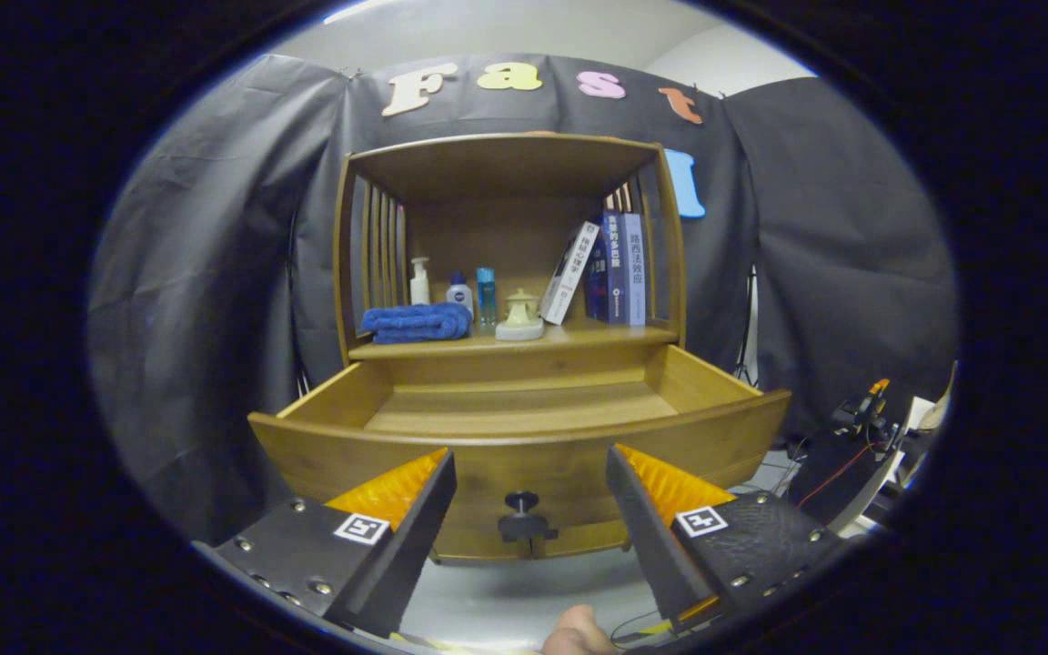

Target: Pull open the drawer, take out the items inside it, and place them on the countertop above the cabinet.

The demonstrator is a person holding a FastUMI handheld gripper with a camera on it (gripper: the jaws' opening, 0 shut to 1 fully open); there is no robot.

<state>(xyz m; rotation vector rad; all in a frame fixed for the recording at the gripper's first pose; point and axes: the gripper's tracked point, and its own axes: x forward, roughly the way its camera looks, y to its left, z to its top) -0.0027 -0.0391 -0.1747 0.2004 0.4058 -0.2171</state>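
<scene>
Your gripper [531, 473] stands with its fingers spread wide and nothing between them, just in front of the drawer [524, 428]. The drawer is the landmark for what follows.

The drawer is pulled well out of the cabinet [510, 246]. Its knob [522, 518] sits low on the drawer front, in the gap between your fingers but not touched by either. The part of the drawer floor that you can see is bare wood; the near strip behind the drawer front is hidden, so I cannot tell whether anything lies there.

Above and behind the drawer is the countertop [597, 335]. It already carries a folded blue towel [418, 323], a white pump bottle [419, 282], a small white bottle [459, 293], a blue bottle [486, 296], a cream lidded pot [521, 314] and a row of books [610, 268].

Judgement: the small items stand grouped on the counter as set-down goods, which suggests the unloading is largely or fully done. You hold wide and back from the drawer front, likely to clear it. Check the hidden near strip before you finish.
</scene>
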